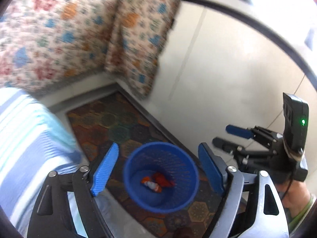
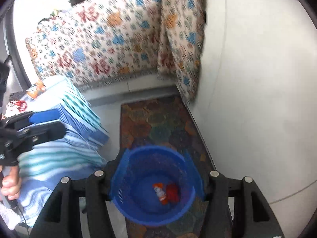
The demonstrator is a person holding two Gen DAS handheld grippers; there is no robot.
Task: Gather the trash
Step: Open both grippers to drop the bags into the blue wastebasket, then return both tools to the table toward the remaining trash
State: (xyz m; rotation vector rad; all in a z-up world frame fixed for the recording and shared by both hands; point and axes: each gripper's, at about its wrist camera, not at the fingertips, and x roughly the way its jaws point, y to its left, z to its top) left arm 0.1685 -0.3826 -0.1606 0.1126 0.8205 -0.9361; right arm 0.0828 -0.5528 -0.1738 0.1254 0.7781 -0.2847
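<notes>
The left tongs point(image 1: 156, 168) stand wide apart with nothing between their blue pads point(image 1: 105, 170). Directly below and ahead of them sits the blue mesh wastebasket point(image 1: 186, 190) on a dark hexagon-patterned rug point(image 1: 111, 123). At the bottom of the basket lie the trash pieces: a crumpled red wrapper point(image 1: 162, 178) and, touching it, a small orange-and-white wrapper point(image 1: 149, 183).

The right tongs point(image 2: 157, 176) hover over the same wastebasket point(image 2: 122, 178), whose rim hides most of their pads; the jaws stand apart at each side of the rim and no item shows between them. In the right wrist view the orange-and-white wrapper point(image 2: 160, 193) lies just left of the red wrapper point(image 2: 172, 193) on the basket floor.

To the left of both tongs is a blue-and-white striped fabric point(image 2: 59, 158). Ahead of them, beyond the rug point(image 2: 158, 119), hangs a floral patterned cover point(image 1: 59, 29). To the right runs pale tiled floor point(image 1: 227, 69). The right tongs appear at the right edge of the left wrist view point(image 1: 227, 136), and a hand point(image 2: 10, 184) grips the left tool's handle in the right wrist view.
</notes>
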